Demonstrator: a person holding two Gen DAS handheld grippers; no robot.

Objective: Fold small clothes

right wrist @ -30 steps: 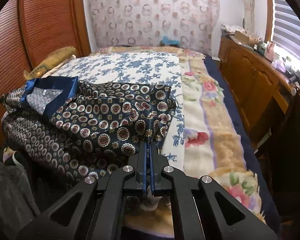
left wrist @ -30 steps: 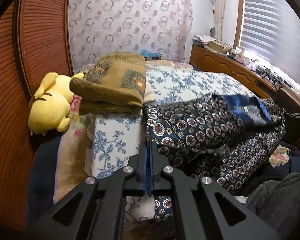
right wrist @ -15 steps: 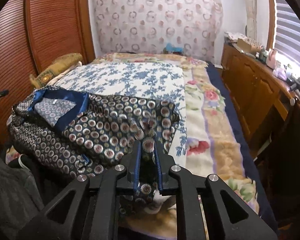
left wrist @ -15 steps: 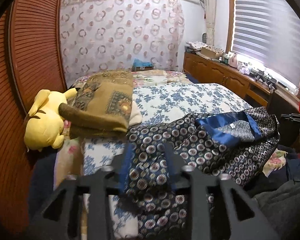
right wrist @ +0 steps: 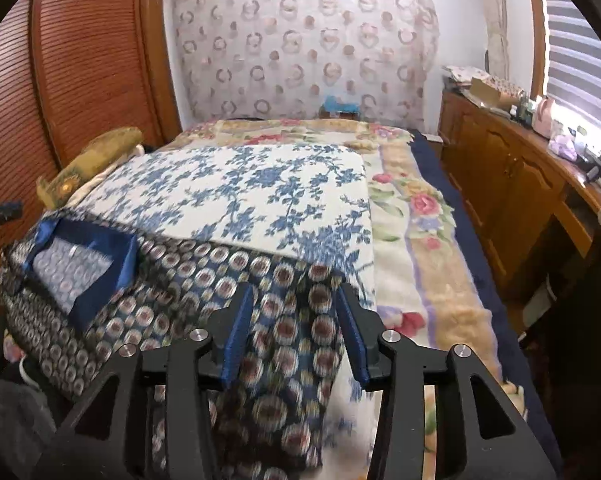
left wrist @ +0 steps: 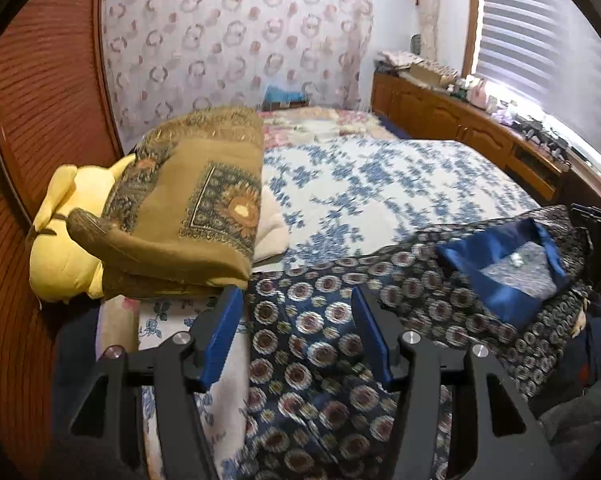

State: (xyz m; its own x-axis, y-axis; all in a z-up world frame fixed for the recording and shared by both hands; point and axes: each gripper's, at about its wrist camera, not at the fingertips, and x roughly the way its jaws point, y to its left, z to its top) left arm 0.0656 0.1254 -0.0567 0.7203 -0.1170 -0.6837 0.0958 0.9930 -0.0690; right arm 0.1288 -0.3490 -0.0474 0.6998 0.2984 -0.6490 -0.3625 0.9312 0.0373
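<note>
A dark blue garment with round medallion print (left wrist: 400, 304) lies spread along the near edge of the bed, its plain blue collar (left wrist: 500, 280) toward the right in the left wrist view. It also shows in the right wrist view (right wrist: 188, 292), collar (right wrist: 84, 264) at the left. My left gripper (left wrist: 296, 312) is open, jaws wide apart above the garment's left end. My right gripper (right wrist: 294, 308) is open above the garment's right end. Neither holds cloth.
The bed has a blue-flowered white sheet (right wrist: 252, 192) over a floral blanket (right wrist: 420, 248). A folded brown blanket (left wrist: 188, 208) and a yellow plush toy (left wrist: 60, 248) sit at the left. A wooden cabinet (right wrist: 512, 184) runs along the right, a wooden wall (left wrist: 32, 92) along the left.
Both grippers were shut on the garment's ends a second ago. Both have opened and let the cloth go, and both have lifted back a little.
</note>
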